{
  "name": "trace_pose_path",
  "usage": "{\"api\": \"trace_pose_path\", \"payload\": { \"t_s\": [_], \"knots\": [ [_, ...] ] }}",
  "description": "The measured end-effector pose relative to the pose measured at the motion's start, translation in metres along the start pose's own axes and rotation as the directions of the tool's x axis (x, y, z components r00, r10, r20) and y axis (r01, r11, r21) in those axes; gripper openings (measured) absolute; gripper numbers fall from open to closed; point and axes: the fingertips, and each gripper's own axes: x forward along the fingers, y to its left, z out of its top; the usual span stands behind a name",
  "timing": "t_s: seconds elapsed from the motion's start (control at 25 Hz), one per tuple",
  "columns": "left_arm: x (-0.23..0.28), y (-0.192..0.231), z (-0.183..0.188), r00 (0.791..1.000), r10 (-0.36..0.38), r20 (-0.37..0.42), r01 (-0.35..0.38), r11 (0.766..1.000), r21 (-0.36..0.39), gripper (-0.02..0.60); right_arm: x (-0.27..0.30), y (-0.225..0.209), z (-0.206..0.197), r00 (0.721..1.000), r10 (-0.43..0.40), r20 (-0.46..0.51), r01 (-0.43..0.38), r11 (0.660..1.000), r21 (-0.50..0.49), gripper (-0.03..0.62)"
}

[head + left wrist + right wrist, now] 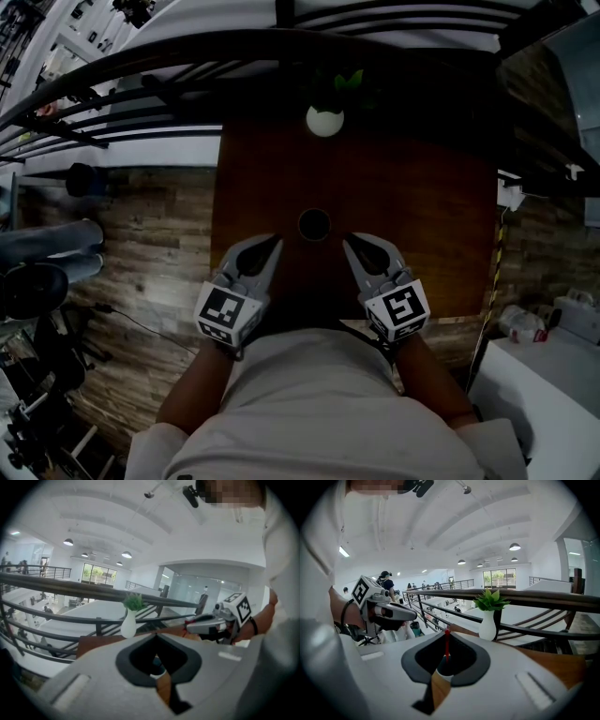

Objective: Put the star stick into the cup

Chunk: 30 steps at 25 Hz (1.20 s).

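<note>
A dark cup (314, 224) stands near the middle of the brown table (422, 206). My right gripper (348, 239) sits just right of it, pointing at it. In the right gripper view its jaws (446, 633) are shut on a thin red star stick (446, 646), which hangs upright from the tips in front of the cup (443, 667). My left gripper (277, 241) sits just left of the cup, shut and holding nothing. In the left gripper view the cup (160, 670) shows through the jaws' hollow, with no stick showing in it.
A white vase (324, 120) with a green plant stands at the table's far edge, close to a dark railing (141, 70). Wooden floor lies on both sides. A white cabinet (553, 375) stands at the lower right.
</note>
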Motion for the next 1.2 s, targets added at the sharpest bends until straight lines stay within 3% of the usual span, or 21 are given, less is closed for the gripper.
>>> {"api": "trace_pose_path", "payload": {
  "t_s": [1.2],
  "knots": [
    [0.037, 0.02, -0.04, 0.998, -0.027, -0.062, 0.025, 0.999, -0.038, 0.003, 0.052, -0.018, -0.042, 0.997, 0.022, -0.076, -0.023, 1.0, -0.01, 0.026]
  ]
}}
